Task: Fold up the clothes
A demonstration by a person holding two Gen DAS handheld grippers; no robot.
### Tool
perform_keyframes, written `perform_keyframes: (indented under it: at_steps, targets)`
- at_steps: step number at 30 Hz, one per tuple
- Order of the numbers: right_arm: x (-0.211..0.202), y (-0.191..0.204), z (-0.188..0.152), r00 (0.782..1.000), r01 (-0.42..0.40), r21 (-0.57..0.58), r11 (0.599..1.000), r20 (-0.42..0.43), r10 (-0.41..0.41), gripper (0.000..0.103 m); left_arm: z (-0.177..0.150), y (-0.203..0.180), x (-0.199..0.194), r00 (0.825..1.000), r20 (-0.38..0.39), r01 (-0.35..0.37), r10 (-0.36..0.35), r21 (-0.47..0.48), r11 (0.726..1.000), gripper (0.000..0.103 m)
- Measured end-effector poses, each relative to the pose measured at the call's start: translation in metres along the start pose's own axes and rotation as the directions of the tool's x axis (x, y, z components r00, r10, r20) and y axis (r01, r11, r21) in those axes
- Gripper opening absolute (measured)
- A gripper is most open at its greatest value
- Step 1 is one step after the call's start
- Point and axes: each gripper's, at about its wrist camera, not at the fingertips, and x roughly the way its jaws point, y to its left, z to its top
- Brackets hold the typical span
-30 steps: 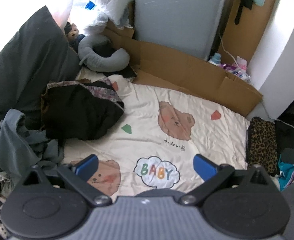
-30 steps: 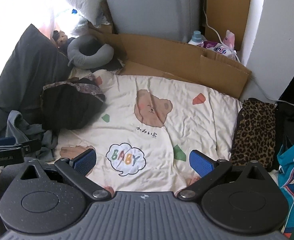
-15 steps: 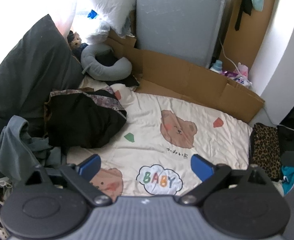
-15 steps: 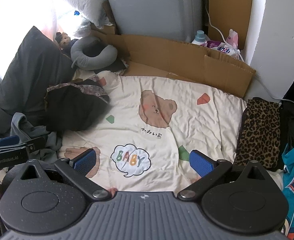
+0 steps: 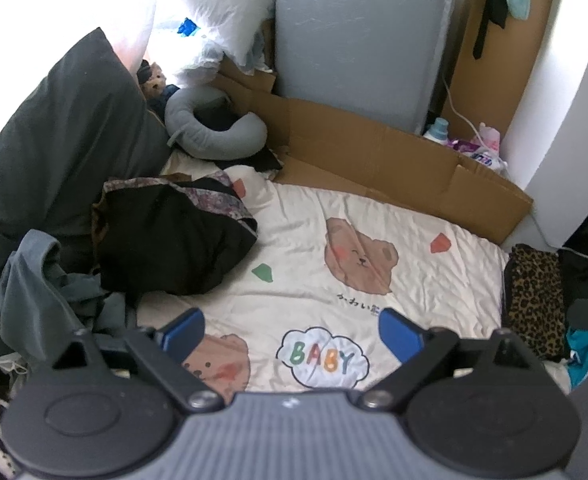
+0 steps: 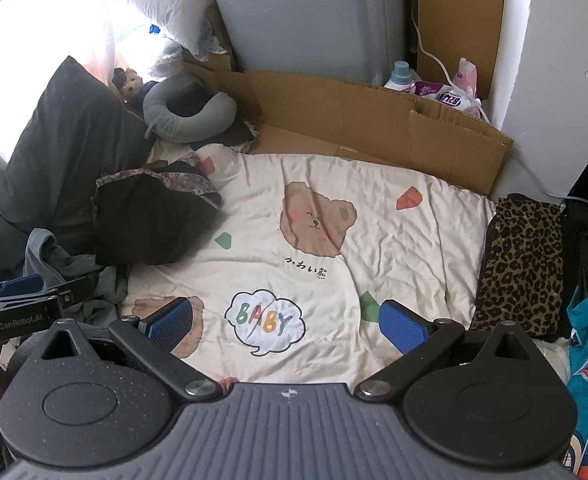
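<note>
Both grippers hang over the bear-print sheet with nothing between their jaws: the left gripper stands wide, its jaws having just eased in slightly, and the right gripper is wide too. No garment is in hand yet, so this looks like the picking stage. The unfolded clothes sit at the left of the frame: a black garment and a grey garment. Next, probably, reach left and pinch an edge of one.
</note>
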Motion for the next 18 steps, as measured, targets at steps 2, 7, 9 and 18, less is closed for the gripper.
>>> perform_keyframes:
  at_steps: [2, 7, 9, 18]
  targets:
    - [0.0003, 0.0009, 0.0001, 1.0, 0.0, -0.003, 1.0, -0.001, 0.0, 0.102, -0.0003, 0.0011, 0.0002, 1.0, -0.002, 0.006, -0.006, -0.004, 1.0, 0.095]
    - [0.0017, 0.0026, 0.0011, 1.0, 0.002, -0.003, 1.0, -0.003, -0.002, 0.102, -0.0018, 0.0009, -0.0018, 1.0, 0.009, 0.006, -0.006, -0.006, 1.0, 0.095]
    - [0.0028, 0.0037, 0.0017, 1.0, 0.008, -0.007, 1.0, -0.008, -0.008, 0.102, -0.0029, -0.0024, -0.004, 1.0, 0.025, -0.005, 0.004, 0.01, 1.0, 0.095]
    - [0.0024, 0.005, 0.0006, 1.0, 0.009, -0.004, 1.0, -0.005, -0.009, 0.102, -0.0012, -0.0013, -0.0033, 1.0, 0.022, -0.017, 0.017, 0.012, 1.0, 0.096]
